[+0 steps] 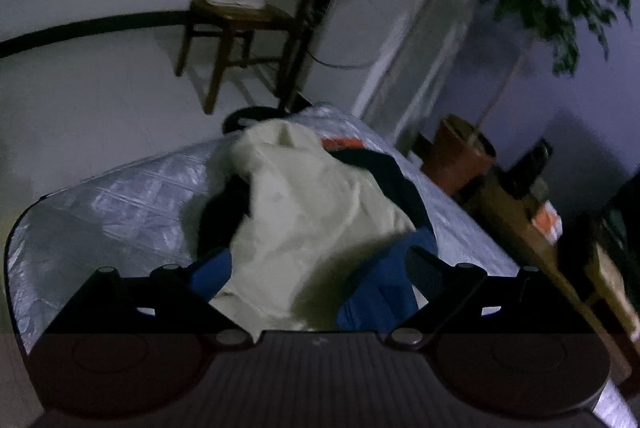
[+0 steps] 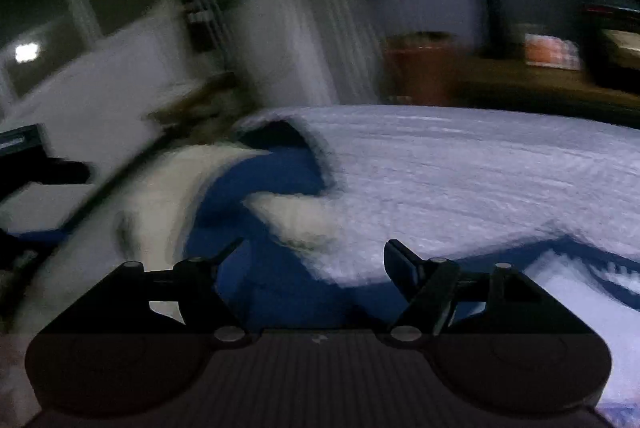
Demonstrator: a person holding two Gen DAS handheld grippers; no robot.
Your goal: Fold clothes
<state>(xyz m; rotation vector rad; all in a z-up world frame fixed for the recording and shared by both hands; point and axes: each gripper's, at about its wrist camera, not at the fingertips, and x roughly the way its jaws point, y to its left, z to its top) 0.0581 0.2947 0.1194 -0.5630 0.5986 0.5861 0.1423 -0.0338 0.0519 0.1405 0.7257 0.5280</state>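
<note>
Both sets of fingers are spread and empty: your left gripper [image 1: 316, 260] sits right over the cream garment [image 1: 320, 212], long axis running away toward the worktop's [image 1: 120, 196] far edge, so left is nearer than your right gripper [image 2: 316, 252].

No text or label can be read anywhere
</note>
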